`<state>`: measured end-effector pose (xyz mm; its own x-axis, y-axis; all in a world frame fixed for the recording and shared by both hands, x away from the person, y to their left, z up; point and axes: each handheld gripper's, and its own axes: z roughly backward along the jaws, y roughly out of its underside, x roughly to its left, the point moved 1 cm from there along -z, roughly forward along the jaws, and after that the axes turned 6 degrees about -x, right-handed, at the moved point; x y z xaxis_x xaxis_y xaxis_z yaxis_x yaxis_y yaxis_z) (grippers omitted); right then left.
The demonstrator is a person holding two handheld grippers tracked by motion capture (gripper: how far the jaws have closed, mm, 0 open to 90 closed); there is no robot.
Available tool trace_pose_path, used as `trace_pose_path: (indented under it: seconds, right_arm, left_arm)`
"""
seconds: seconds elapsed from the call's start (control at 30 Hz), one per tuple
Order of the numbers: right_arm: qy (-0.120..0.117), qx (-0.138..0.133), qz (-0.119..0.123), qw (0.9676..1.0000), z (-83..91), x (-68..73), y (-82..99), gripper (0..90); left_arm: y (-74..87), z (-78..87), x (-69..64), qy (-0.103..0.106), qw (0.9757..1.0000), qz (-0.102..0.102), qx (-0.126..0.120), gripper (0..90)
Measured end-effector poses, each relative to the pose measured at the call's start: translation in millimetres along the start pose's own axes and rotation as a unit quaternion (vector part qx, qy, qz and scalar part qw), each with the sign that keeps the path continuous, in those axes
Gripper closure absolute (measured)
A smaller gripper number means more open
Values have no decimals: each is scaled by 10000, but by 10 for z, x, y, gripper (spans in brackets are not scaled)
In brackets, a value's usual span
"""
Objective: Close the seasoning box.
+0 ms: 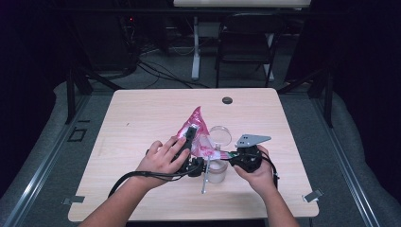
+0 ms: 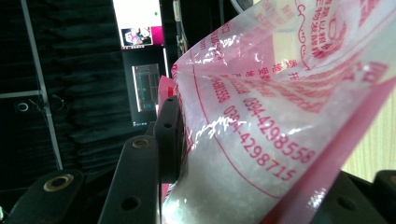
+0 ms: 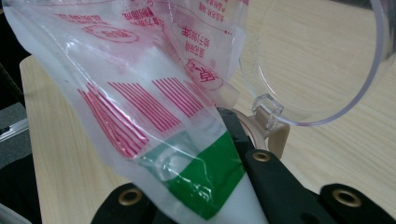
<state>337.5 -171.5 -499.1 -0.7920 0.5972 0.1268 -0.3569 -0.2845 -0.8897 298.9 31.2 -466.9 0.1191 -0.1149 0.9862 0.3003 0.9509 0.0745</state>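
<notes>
— Between both grippers, over the middle of the wooden table (image 1: 142,118): pink-printed plastic bag (image 1: 196,127), part-filled with white grains, held up with one corner pointing upward.
— Gripped by which?
— By both. Left gripper (image 1: 189,137) clamped on the bag's body, jaws partly closed around the bulging plastic; seen close in the left gripper view as red printed digits on clear film (image 2: 261,135) pressed against the black jaw. Right gripper (image 1: 234,158) pinched fully shut on the bag's green-striped lower corner (image 3: 205,182).
— Anything right beside the right gripper?
— Just beyond its jaws, a clear plastic jar (image 1: 217,170) standing on the table, with a round transparent hinged lid (image 1: 220,135) flipped open above it; lid rim and beige hinge (image 3: 266,126) sitting just past the jaw tips in the right gripper view.
— Touching the bag?
— Cannot tell; very near, bag film overlapping the lid's edge in that view.
— Below the left gripper?
— Thin metal rod (image 1: 205,182), slanting down toward the table's near edge, just beside the jar.
— Farther out?
— Behind the grippers, small dark round cap (image 1: 227,100) near the table's far edge; past that, a black folding chair (image 1: 246,42) on the floor.
</notes>
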Motion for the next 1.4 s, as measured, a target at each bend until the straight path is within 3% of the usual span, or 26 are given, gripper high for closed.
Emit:
trace_pose_path:
  seconds: [0.17,0.3,0.47,0.67,0.77,0.87,1.4]
  right_arm:
    - [2,15,12,10000,-7,2,2,900]
    - [34,19,16,10000,-5,-1,3,900]
    - [59,23,24,10000,-3,-3,3,900]
    - [83,9,59,9999,3,6,-1,900]
    - [94,19,75,9999,2,10,-3,900]
    - [95,28,105,9999,-1,16,-5,900]
    - [117,17,128,9998,-3,30,-12,900]
  left_arm:
    - [-1,-2,-3,-5,10000,-16,0,622]
    - [-4,-4,-29,49,10000,84,21,623]
    - [-7,-4,-26,20,10000,5,1,621]
    - [6,-8,-53,67,9999,152,29,615]
    - [8,-13,-60,65,9999,115,28,621]
    - [13,-24,-72,194,9997,143,78,641]
    - [-3,-36,-70,151,9999,33,77,660]
